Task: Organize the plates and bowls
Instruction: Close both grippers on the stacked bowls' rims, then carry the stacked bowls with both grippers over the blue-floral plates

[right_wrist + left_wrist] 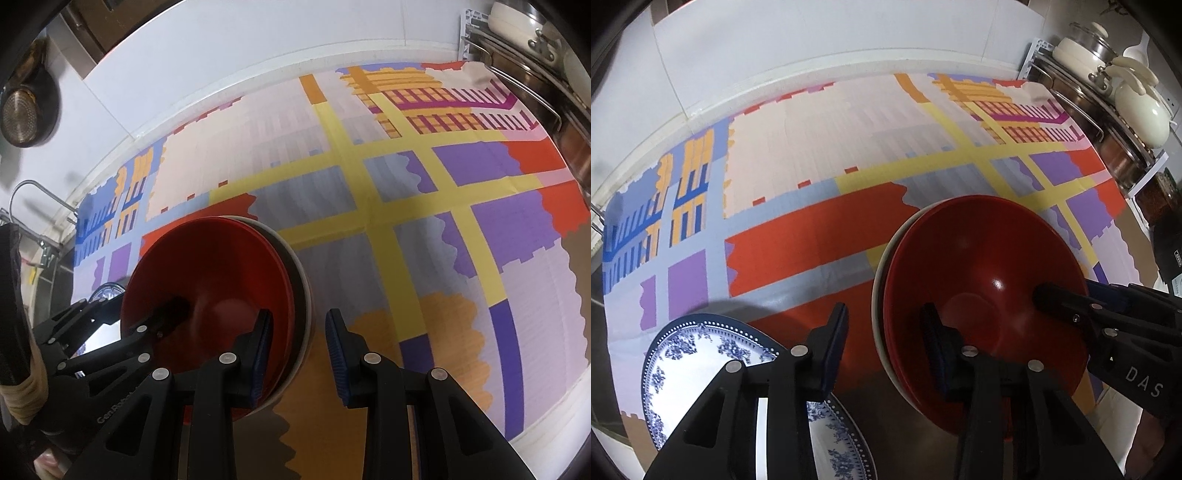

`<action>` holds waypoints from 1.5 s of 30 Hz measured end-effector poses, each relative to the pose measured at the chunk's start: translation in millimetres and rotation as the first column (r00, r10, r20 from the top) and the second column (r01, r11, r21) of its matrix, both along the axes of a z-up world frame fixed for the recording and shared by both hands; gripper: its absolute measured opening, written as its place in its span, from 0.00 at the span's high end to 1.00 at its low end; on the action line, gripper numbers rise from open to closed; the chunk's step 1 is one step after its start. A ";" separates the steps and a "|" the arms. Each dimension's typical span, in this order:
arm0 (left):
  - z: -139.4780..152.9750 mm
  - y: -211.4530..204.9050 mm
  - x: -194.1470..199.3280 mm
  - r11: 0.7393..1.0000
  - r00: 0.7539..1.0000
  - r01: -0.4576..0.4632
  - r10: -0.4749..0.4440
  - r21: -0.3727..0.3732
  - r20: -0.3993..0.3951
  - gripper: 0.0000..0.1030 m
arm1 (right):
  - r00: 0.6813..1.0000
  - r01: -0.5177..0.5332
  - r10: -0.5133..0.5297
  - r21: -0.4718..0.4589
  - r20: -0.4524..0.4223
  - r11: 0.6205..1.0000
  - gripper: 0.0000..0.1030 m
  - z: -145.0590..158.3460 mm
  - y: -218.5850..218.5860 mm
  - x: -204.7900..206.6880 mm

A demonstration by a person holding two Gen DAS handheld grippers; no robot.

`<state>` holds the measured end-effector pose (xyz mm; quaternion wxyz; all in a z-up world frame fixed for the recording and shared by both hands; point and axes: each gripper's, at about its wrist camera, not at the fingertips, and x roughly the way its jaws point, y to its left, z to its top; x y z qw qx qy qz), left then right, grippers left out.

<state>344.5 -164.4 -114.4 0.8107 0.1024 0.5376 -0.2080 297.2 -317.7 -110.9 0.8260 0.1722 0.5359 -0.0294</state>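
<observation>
A stack of bowls stands on the patterned cloth, red bowls [979, 258] nested in a white bowl [877, 295]. My left gripper [884, 328] straddles the stack's left rim. One finger is inside the top red bowl, the other outside, with a strip of cloth showing between it and the white wall, so it is open. My right gripper [299, 328] is shut on the opposite rim, one pad inside the red bowl [207, 266] and one at the white bowl [301, 266]. A blue-and-white plate [694, 354] lies left of the stack, under my left gripper.
The colourful cloth [812, 147] covers the counter up to a white tiled wall. A rack of pots and lids [1108, 110] stands at the right edge. A tap [26, 188] and a hanging strainer [22, 110] are far left. The right part of the cloth [461, 258] is bare.
</observation>
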 end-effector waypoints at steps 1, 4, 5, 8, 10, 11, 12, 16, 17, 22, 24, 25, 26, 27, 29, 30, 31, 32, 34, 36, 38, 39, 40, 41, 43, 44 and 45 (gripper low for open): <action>-1.1 0.0 0.4 1.000 1.000 0.002 -0.002 -0.007 -0.007 0.65 | 1.000 0.000 0.000 0.000 -0.003 1.000 0.71 -0.9 0.1 0.5; -2.5 -0.7 1.5 1.000 1.000 0.006 -0.007 -0.026 -0.024 0.69 | 1.000 -0.007 0.007 0.009 -0.010 1.000 0.75 -3.1 0.9 2.0; -3.0 -0.6 2.1 0.999 0.999 0.008 -0.009 -0.035 -0.032 0.71 | 1.000 -0.010 0.010 0.009 -0.011 1.000 0.76 -3.3 1.6 2.3; -4.1 -1.1 3.3 0.999 0.999 0.010 -0.012 -0.054 -0.048 0.74 | 1.000 -0.009 0.009 0.000 -0.017 1.000 0.76 -3.2 2.4 3.6; -4.1 -2.2 3.3 0.999 0.999 0.011 -0.013 -0.052 -0.045 0.74 | 1.000 -0.004 0.004 0.005 -0.024 1.000 0.76 -3.4 1.8 4.0; -4.0 -2.5 3.3 0.999 0.999 0.012 -0.015 -0.052 -0.044 0.74 | 1.000 -0.004 0.004 0.005 -0.027 1.000 0.77 -3.4 1.7 4.3; -3.9 -2.4 3.3 0.998 0.999 0.012 -0.015 -0.054 -0.044 0.74 | 1.000 -0.002 0.002 0.006 -0.030 1.000 0.77 -3.3 1.6 4.6; -4.2 -1.3 4.6 0.998 0.999 0.004 -0.007 -0.060 -0.053 0.74 | 0.999 0.004 -0.004 -0.005 -0.034 1.000 0.77 -2.9 2.9 4.9; -4.3 -1.0 5.1 0.998 0.998 0.001 -0.005 -0.061 -0.056 0.74 | 0.999 0.007 -0.008 -0.006 -0.035 1.000 0.78 -2.8 3.6 4.9; -3.8 -0.7 5.7 0.998 0.998 -0.011 0.007 -0.063 -0.067 0.75 | 0.999 0.026 -0.026 0.004 -0.043 1.000 0.79 -2.7 1.8 4.9; -3.0 0.4 5.6 0.998 0.997 -0.016 0.012 -0.066 -0.071 0.75 | 0.998 0.034 -0.034 0.008 -0.048 0.999 0.79 -2.3 1.5 4.8; -2.1 0.9 5.6 0.998 0.998 -0.018 0.013 -0.067 -0.067 0.75 | 0.998 0.036 -0.036 0.009 -0.049 0.999 0.79 -1.9 1.5 4.6; -0.3 1.5 5.2 0.998 0.998 -0.019 0.015 -0.063 -0.058 0.75 | 0.998 0.038 -0.038 0.010 -0.050 0.999 0.80 -1.7 1.7 4.6; 1.0 2.3 5.1 0.998 0.998 -0.020 0.017 -0.063 -0.053 0.75 | 0.998 0.040 -0.039 0.011 -0.050 0.999 0.80 -0.8 2.0 4.1; 5.9 5.3 4.3 0.997 0.999 -0.025 0.022 -0.069 -0.043 0.75 | 0.998 0.041 -0.040 0.018 -0.050 0.999 0.80 0.7 2.8 3.8; 8.0 6.6 4.1 0.997 0.999 -0.026 0.023 -0.072 -0.040 0.75 | 0.998 0.042 -0.041 0.023 -0.051 0.999 0.80 2.1 3.6 3.6; 10.9 7.9 3.3 0.997 0.999 -0.028 0.025 -0.074 -0.034 0.75 | 0.998 0.042 -0.041 0.025 -0.049 0.999 0.80 3.9 4.7 3.1; 14.5 10.1 1.9 0.997 0.999 -0.029 0.027 -0.077 -0.026 0.75 | 0.998 0.041 -0.040 0.024 -0.045 0.999 0.80 5.9 5.9 2.7; 20.2 14.7 0.2 0.996 0.999 -0.033 0.031 -0.084 -0.018 0.75 | 0.999 0.039 -0.038 0.022 -0.038 0.999 0.80 11.8 9.2 1.5; 27.6 22.4 -1.9 0.994 0.999 -0.044 0.043 -0.096 -0.009 0.75 | 0.999 0.035 -0.034 0.017 -0.024 0.999 0.80 20.4 13.4 0.1; 34.2 30.0 -3.9 0.993 0.998 -0.056 0.056 -0.103 0.003 0.75 | 1.000 0.028 -0.028 0.010 -0.013 1.000 0.80 27.2 17.9 -1.2; 38.2 35.3 -5.1 0.992 0.998 -0.062 0.064 -0.107 0.011 0.75 | 1.000 0.022 -0.022 0.006 -0.005 1.000 0.80 31.3 21.3 -1.6; 40.8 39.5 -5.8 0.992 0.997 -0.068 0.070 -0.109 0.017 0.75 | 1.000 0.015 -0.015 0.003 0.003 1.000 0.80 35.5 25.5 -1.9; 44.2 45.3 -7.1 0.991 0.997 -0.075 0.078 -0.112 0.024 0.75 | 1.000 0.010 -0.010 0.002 0.008 1.000 0.80 38.4 28.7 -1.9; 48.9 57.0 -9.6 0.989 0.995 -0.091 0.096 -0.119 0.034 0.75 | 1.000 -0.009 0.009 0.000 0.023 1.000 0.80 45.5 38.7 -2.5; 51.6 65.8 -11.5 0.987 0.993 -0.103 0.109 -0.123 0.039 0.75 | 0.999 -0.016 0.016 0.000 0.029 1.000 0.80 47.6 42.5 -2.3; 53.2 71.4 -12.6 0.986 0.992 -0.111 0.117 -0.123 0.042 0.75 | 0.999 -0.026 0.026 0.001 0.035 1.000 0.80 50.1 47.9 -2.0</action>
